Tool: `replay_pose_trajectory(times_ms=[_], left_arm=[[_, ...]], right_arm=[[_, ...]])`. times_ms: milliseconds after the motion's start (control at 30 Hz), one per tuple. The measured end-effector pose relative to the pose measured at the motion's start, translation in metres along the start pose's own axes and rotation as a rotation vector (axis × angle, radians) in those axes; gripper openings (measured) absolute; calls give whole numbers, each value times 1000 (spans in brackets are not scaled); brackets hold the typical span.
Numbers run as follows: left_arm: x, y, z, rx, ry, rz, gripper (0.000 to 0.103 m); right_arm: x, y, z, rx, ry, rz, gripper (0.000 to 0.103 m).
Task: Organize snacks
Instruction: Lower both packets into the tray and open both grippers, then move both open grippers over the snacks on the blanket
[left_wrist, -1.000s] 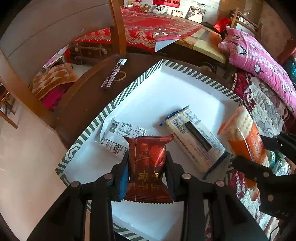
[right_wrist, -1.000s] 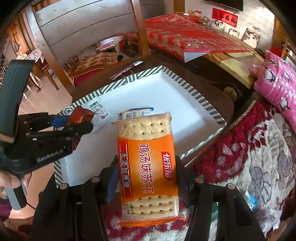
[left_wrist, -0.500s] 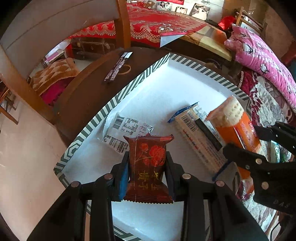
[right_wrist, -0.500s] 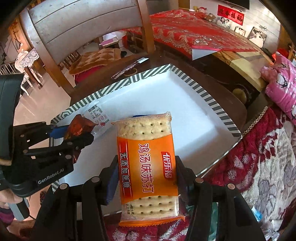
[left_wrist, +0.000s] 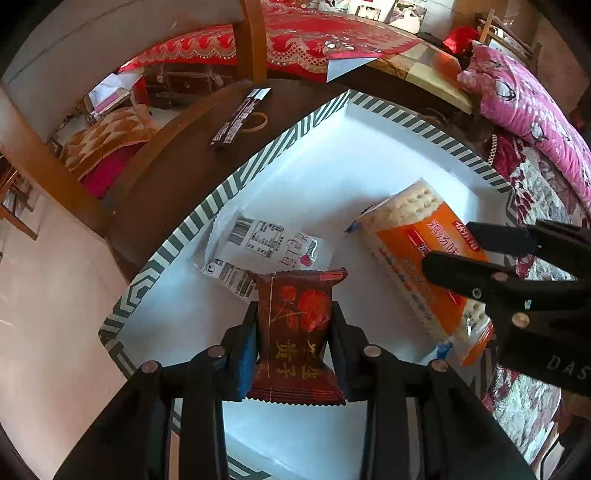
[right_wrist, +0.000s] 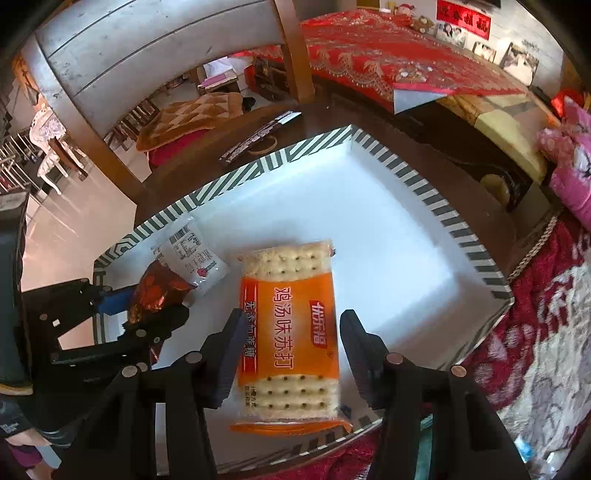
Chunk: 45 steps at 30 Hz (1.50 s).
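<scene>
Your left gripper (left_wrist: 295, 332) clamps one red snack packet (left_wrist: 297, 332); your right gripper (right_wrist: 291, 332) stands open around one orange cracker pack (right_wrist: 290, 328); one white packet (left_wrist: 266, 245) lies in the tray (left_wrist: 236, 184)

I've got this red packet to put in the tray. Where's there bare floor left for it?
The far corner of the tray is bare, from the cracker pack and the white packet out to the striped rim. A bare strip also lies under the red packet in the left tongs. The middle is crowded.
</scene>
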<state>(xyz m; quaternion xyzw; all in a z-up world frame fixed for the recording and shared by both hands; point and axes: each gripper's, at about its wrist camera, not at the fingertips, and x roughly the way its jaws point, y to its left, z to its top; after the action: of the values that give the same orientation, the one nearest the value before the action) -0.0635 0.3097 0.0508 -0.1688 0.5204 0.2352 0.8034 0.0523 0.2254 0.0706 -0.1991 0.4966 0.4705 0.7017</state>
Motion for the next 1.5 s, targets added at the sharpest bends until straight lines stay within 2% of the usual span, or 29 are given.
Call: replay_pose_trajectory(times_ms=[133,267,367,433,600,767,933,1500], left_arm=[[2,1,-2,-15,4,19,37],[-1,3,-3,-30,-1,28,59],[-7,2,-4,-29,-19,38,64],[-12,0,-4,-22,-30,48,68],[-30,-7,-7,-17,-68,56,75],[-48,-22,-12,12,-118,58,77],[-63,-45,-18,52,-150,19,78],[-82,-163,-50,260,-184,-114,79]], right_arm=[[2,2,-5,20,10,44,58],[-5,4,-12,32,5,74,58],[-15,5,-18,39,-17,73,61],[-24,5,-24,41,-37,71,69],[-45,2,-40,55,-89,51,80],[-70,-8,-61,101,-147,33,86],[-95,-19,-87,143,-206,8,92],[-165,-83,-205,340,-252,-141,93]])
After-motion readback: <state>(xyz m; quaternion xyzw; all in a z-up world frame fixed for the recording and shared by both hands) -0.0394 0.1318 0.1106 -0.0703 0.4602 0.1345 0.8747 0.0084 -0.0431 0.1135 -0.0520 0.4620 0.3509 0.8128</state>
